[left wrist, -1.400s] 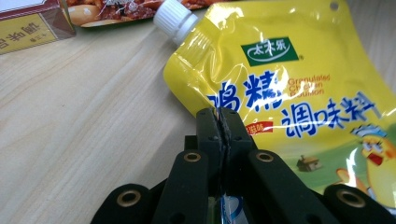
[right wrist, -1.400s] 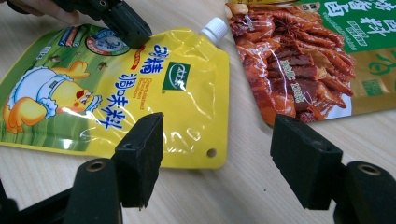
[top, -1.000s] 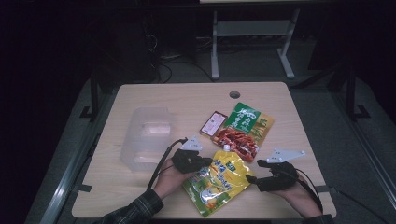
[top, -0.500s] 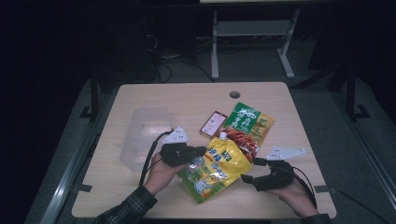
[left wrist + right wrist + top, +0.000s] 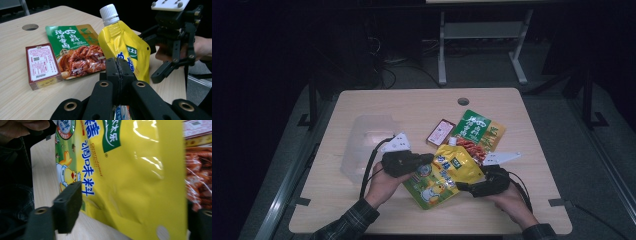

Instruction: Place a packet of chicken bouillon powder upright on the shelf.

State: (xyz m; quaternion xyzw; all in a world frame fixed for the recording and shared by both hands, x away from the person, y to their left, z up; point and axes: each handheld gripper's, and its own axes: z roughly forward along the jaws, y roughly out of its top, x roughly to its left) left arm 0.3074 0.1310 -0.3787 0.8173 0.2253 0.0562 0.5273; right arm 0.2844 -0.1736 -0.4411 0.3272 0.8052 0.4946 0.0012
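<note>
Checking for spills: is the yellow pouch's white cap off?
No, the white cap sits screwed on top of the yellow pouch in the left gripper view.

The high view looks down and forward from above the near edge of the wooden table (image 5: 362, 210), far enough to see all four corners. The left gripper view sits low, just behind its own jaws, and looks across the table toward the far edge. The right gripper view is very close to the yellow spout pouch (image 5: 130, 170). All three views share that pouch (image 5: 447, 170) (image 5: 127, 50).
</note>
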